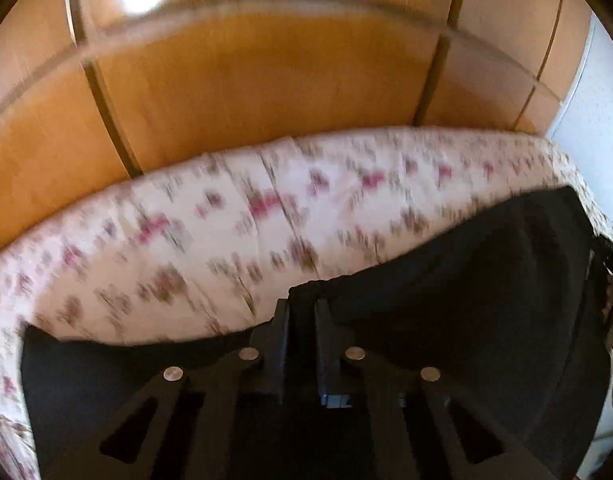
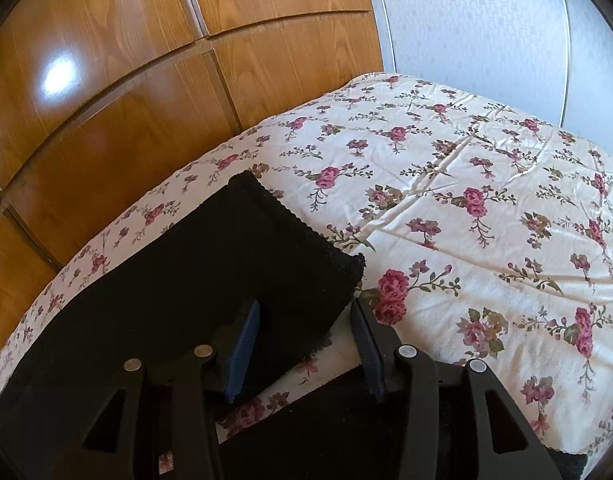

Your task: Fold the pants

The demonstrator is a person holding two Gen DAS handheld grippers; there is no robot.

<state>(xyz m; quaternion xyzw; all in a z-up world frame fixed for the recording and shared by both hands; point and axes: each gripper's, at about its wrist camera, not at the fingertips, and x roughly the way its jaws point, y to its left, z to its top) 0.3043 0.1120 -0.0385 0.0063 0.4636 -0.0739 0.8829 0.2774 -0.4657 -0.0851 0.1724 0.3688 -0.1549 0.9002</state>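
Observation:
The black pants (image 1: 486, 280) lie on the floral bed sheet (image 1: 186, 240). In the blurred left wrist view my left gripper (image 1: 302, 312) is shut on a pinched fold of the pants' edge, lifted a little off the sheet. In the right wrist view the pants (image 2: 210, 264) show a leg end with a scalloped hem pointing away. My right gripper (image 2: 306, 320) is open, its blue-padded fingers (image 2: 244, 344) straddling the near corner of that leg, just above it. A second black part of the pants (image 2: 326, 432) lies under the gripper.
A wooden wardrobe (image 2: 106, 80) stands close along the bed's far left side. A white patterned wall (image 2: 466, 20) is behind the bed. The floral sheet (image 2: 486, 200) stretches wide to the right of the pants.

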